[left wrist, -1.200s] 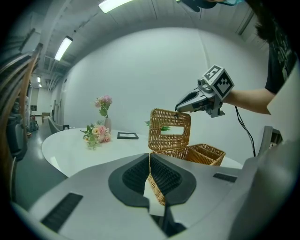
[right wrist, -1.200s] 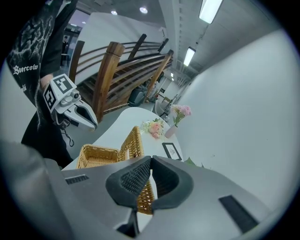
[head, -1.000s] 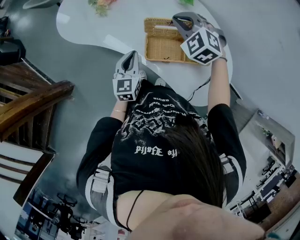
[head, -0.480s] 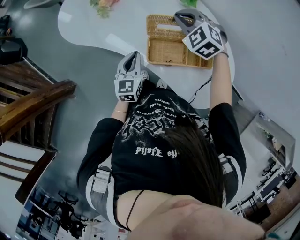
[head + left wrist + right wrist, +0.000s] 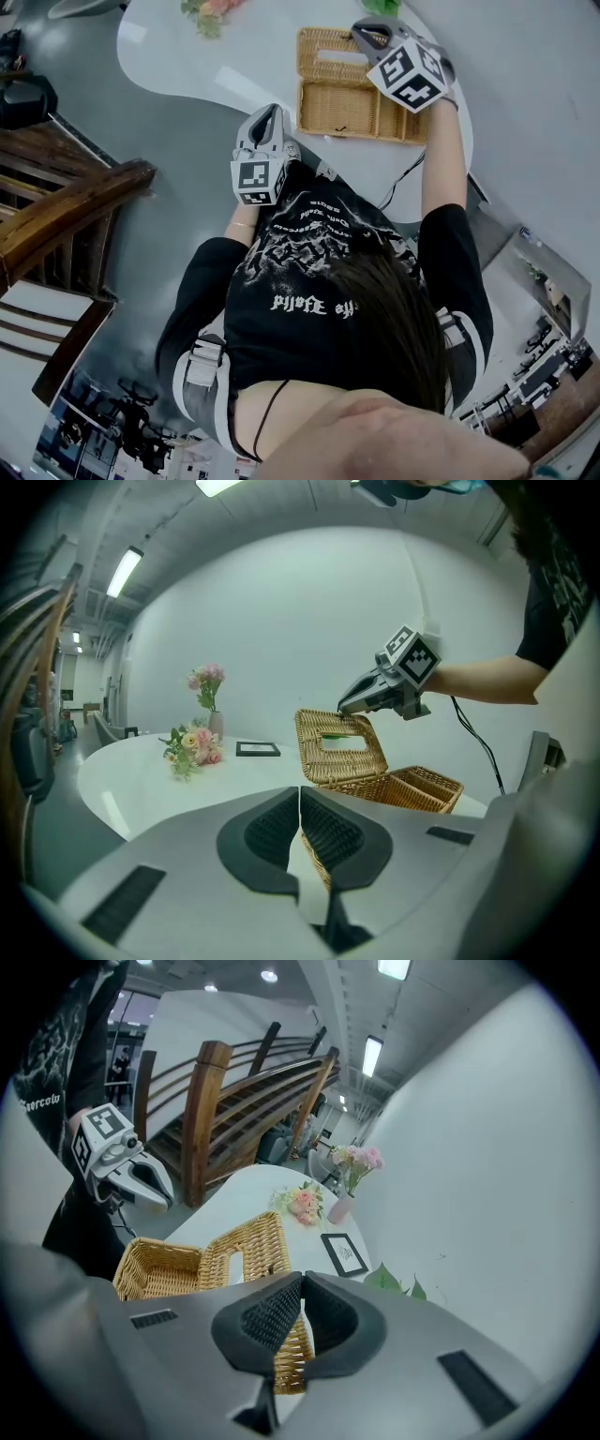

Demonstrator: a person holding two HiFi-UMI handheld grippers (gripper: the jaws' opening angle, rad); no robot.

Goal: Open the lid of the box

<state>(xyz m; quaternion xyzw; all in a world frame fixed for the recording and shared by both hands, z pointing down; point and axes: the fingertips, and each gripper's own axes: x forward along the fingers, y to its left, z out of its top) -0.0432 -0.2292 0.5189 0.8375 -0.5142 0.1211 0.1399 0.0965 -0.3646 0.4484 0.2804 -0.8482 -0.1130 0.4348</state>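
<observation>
Left gripper view: the woven wicker box sits on the white bench, its slotted wicker lid hinged up along the far long side. The right gripper pinches the lid's free top edge in its fingers. The left gripper, fingers pressed together, hangs nearer, empty.

Woven wicker box on a smooth, glossy white table.

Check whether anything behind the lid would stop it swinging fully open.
Nothing visible does. The right claw grips the lid at its top edge; the picture frame and flowers stand apart from it.
</observation>
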